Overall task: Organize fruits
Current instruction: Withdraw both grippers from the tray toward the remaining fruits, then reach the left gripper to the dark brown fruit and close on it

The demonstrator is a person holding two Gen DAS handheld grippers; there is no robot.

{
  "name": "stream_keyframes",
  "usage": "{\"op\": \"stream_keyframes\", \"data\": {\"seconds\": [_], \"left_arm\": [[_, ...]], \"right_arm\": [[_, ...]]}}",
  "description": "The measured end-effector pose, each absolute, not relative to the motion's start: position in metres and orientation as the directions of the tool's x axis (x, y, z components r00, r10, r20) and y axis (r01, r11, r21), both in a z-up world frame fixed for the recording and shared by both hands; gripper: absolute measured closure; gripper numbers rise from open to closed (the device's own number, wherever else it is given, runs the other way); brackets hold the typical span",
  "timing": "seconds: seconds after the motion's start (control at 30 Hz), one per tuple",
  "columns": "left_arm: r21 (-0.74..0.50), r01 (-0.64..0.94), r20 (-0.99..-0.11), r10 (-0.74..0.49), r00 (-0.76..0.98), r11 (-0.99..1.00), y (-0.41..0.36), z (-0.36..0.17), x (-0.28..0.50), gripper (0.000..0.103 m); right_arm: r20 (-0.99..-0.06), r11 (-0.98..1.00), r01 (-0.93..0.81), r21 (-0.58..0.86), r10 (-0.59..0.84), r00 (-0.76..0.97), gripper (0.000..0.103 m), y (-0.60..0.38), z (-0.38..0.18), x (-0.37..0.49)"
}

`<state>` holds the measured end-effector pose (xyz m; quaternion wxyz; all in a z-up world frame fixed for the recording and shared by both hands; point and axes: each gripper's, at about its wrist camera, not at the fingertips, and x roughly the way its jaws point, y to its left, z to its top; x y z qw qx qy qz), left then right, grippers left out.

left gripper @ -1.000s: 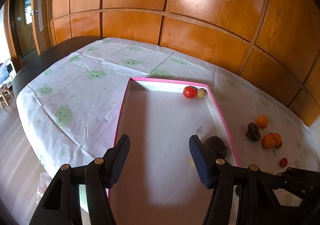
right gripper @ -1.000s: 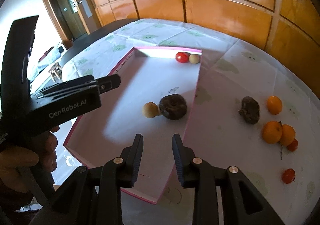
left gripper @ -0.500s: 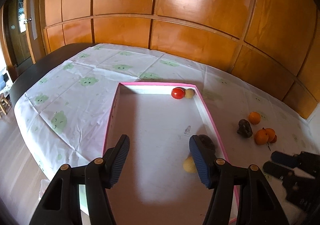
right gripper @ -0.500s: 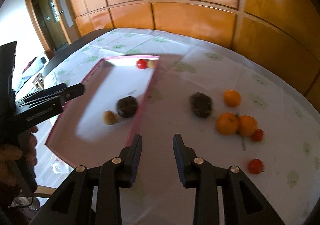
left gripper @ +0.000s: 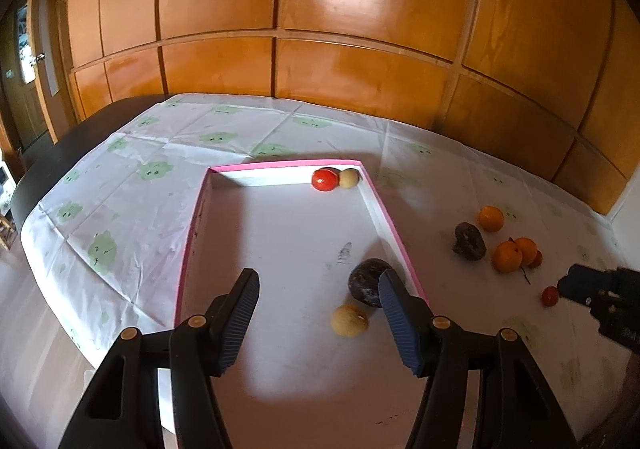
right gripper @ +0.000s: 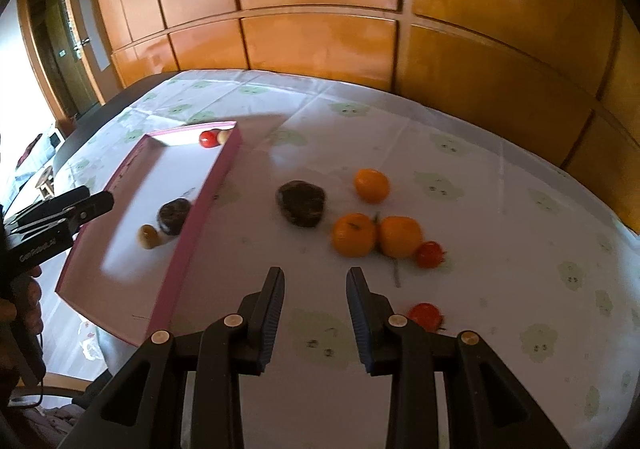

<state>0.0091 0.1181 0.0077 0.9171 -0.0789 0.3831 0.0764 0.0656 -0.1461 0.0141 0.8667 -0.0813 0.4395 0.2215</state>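
Note:
A white tray with a pink rim (left gripper: 396,233) lies on the tablecloth. It holds a red tomato (left gripper: 324,179) beside a pale round fruit (left gripper: 348,178) in its far corner. Nearer in the tray are a dark wrinkled fruit (left gripper: 365,281) and a yellowish fruit (left gripper: 349,320). My left gripper (left gripper: 318,275) hovers open and empty over the tray's near part. On the cloth lie another dark fruit (right gripper: 302,203), three oranges (right gripper: 354,235) and two small tomatoes (right gripper: 429,254). My right gripper (right gripper: 316,273) hangs over the cloth just short of them, its jaws a narrow gap apart with nothing between; one small tomato (right gripper: 425,315) sits beside its right finger.
The table stands against a wooden panelled wall (left gripper: 360,9). A doorway (right gripper: 60,49) and lower floor lie off the table's left side. The tray's near end overhangs the table's front edge. A hand (right gripper: 28,297) holds the left gripper at the left.
My right gripper has swung right, from over the tray's right rim to over the cloth by the loose fruit. The left gripper shifted slightly; its jaws stay as wide.

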Motion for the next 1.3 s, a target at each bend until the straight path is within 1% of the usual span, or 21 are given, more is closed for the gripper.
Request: {"op": "stream_keyframes", "data": {"seconds": [0.27,0.47,0.57,0.63,0.7,0.93,1.3], "left_arm": [[-0.064,-0.148,-0.716,0.057,0.696,0.987,0.100,0.009,0.013,0.040],[-0.047,-0.112,-0.722,0.044,0.690,0.993,0.087,0.009,0.016,0.040],[-0.039,-0.091,-0.727,0.034,0.686,0.995,0.079,0.009,0.018,0.040],[-0.033,-0.080,-0.730,0.031,0.683,0.996,0.075,0.008,0.019,0.040],[-0.027,-0.068,-0.734,0.026,0.679,0.997,0.070,0.008,0.021,0.040],[-0.016,-0.010,-0.736,-0.005,0.677,1.000,0.048,0.009,0.031,0.040],[-0.008,0.062,-0.751,-0.047,0.659,0.998,0.022,0.010,0.054,0.040]], "right_arm": [[-0.789,0.918,-0.397,-0.001,0.243,0.564,0.071,-0.185,0.027,0.082],[-0.794,0.953,-0.299,-0.047,0.146,0.590,0.071,-0.233,0.021,0.103],[-0.800,0.970,-0.239,-0.033,0.118,0.588,0.071,-0.256,0.012,0.111],[-0.810,0.984,-0.180,0.004,0.109,0.576,0.071,-0.275,0.001,0.116],[-0.839,0.991,-0.131,0.024,0.091,0.537,0.071,-0.285,-0.010,0.124],[-0.843,0.992,-0.090,0.087,0.121,0.524,0.071,-0.296,-0.011,0.129],[-0.837,0.989,-0.102,0.109,0.147,0.527,0.070,-0.292,-0.007,0.127]]}}
